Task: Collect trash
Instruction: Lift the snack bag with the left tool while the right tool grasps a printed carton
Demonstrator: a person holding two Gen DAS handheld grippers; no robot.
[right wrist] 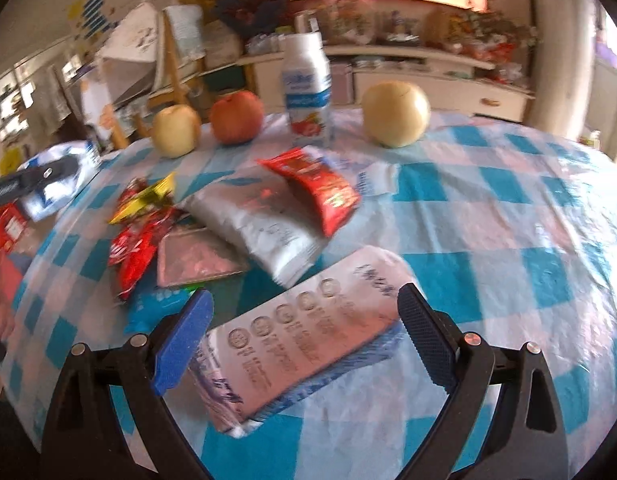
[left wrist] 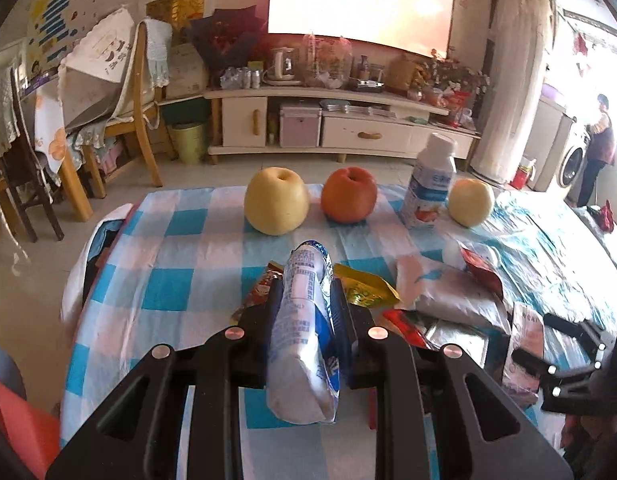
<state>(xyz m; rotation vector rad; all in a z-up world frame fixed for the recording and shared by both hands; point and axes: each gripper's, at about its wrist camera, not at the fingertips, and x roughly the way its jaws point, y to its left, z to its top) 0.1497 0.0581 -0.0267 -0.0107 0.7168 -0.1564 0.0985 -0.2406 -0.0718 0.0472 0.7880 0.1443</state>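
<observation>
We find the left hand-held gripper [left wrist: 304, 312] pinching a white-and-blue printed wrapper [left wrist: 302, 344] between its black fingers, the wrapper standing up between the pads and lifted off the worktop [left wrist: 180, 248], which is covered in a blue-and-white chequered cloth; the right hand-held gripper [right wrist: 304, 332] has its jaws spread wide, its blue-padded fingers either side of a flat silver-pink packet [right wrist: 304, 340] printed with a row of round marks, and we see neither pad pressing on it; that packet lies on the cloth at the near edge; beyond it we note a loose heap of trash: a crumpled silver bag [right wrist: 260, 220], a red sachet [right wrist: 316, 184] resting on that bag, a red-and-yellow wrapper [right wrist: 144, 216] to the left, and a pinkish foil square [right wrist: 196, 260] beside the silver bag; along the far side of the worktop stand a large yellow pear [left wrist: 276, 200], a red apple [left wrist: 349, 194], a white yoghurt-drink bottle [left wrist: 430, 180] upright, and a smaller yellow-green apple [left wrist: 470, 202] just beside the bottle; the right wrist view is blurred, so the print on the packets is not legible to us.
</observation>
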